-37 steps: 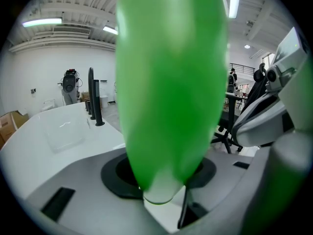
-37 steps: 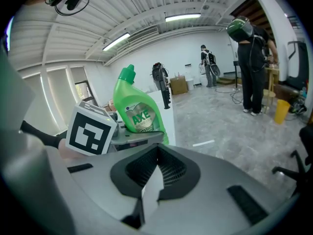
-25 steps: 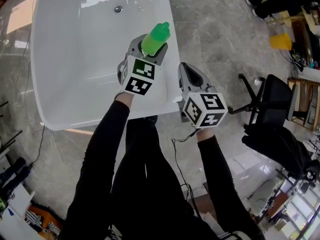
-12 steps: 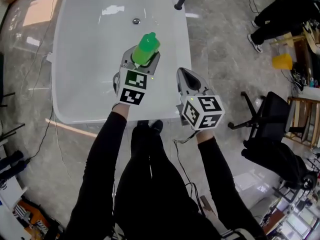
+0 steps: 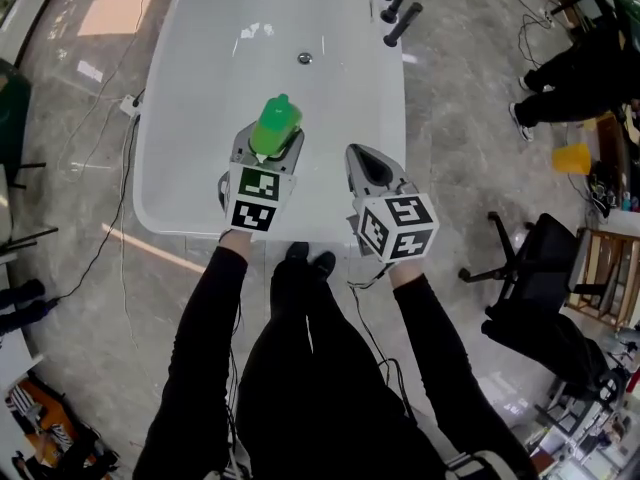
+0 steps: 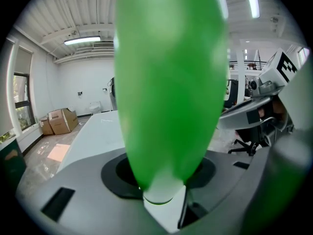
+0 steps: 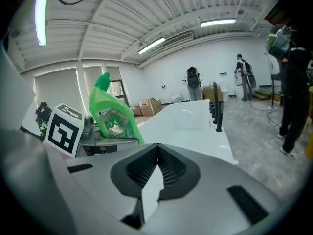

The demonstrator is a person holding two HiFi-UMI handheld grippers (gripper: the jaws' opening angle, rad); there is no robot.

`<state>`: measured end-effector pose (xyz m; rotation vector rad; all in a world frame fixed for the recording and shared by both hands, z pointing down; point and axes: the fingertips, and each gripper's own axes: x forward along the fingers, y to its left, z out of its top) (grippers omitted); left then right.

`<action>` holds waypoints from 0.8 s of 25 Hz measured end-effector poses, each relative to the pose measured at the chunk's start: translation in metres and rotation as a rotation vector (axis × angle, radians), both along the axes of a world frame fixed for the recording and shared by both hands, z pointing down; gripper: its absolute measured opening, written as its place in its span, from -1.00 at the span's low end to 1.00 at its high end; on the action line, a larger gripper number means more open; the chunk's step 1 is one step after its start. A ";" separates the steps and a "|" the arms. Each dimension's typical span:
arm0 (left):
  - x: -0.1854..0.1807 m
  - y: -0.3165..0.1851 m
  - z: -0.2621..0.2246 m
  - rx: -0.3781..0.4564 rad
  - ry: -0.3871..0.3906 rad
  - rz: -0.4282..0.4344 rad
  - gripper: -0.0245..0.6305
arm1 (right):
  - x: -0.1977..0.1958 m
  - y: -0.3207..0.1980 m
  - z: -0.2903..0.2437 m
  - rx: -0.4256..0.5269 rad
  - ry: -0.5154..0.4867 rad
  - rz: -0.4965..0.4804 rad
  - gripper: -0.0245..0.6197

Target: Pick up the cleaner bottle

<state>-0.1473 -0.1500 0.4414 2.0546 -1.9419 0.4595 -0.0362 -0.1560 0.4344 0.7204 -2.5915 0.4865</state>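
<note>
Right gripper (image 7: 156, 153) closed and empty over a white desk (image 7: 195, 121)

Its ribbed jaws meet with nothing between them. At left, a green cleaner bottle (image 7: 111, 115) leans in the left gripper (image 7: 110, 141), beside a marker cube (image 7: 63, 129). Black posts (image 7: 215, 112) stand at the desk's right edge.

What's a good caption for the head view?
Left gripper holds the green cleaner bottle over a white table; right gripper shut, empty.
</note>
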 end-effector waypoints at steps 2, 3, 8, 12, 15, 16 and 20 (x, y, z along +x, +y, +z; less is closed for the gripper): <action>-0.010 0.012 0.002 -0.010 0.002 -0.023 -0.32 | -0.009 0.006 -0.001 0.003 0.004 -0.027 -0.92; -0.015 0.017 0.003 -0.014 0.003 -0.034 -0.32 | -0.014 0.008 0.000 0.005 0.006 -0.038 -0.92; -0.033 0.039 -0.001 -0.019 0.002 -0.083 -0.32 | -0.031 0.017 -0.001 0.006 0.011 -0.080 -0.92; -0.042 0.053 -0.006 -0.015 0.000 -0.105 -0.32 | -0.043 0.026 -0.004 0.011 0.007 -0.107 -0.92; -0.046 0.062 -0.010 -0.012 -0.001 -0.116 -0.32 | -0.051 0.033 -0.007 0.012 -0.002 -0.129 -0.92; -0.047 0.065 -0.011 -0.012 -0.001 -0.119 -0.32 | -0.053 0.035 -0.008 0.013 -0.008 -0.137 -0.92; -0.050 0.077 -0.016 -0.008 0.000 -0.126 -0.32 | -0.060 0.043 -0.009 0.023 -0.029 -0.164 -0.92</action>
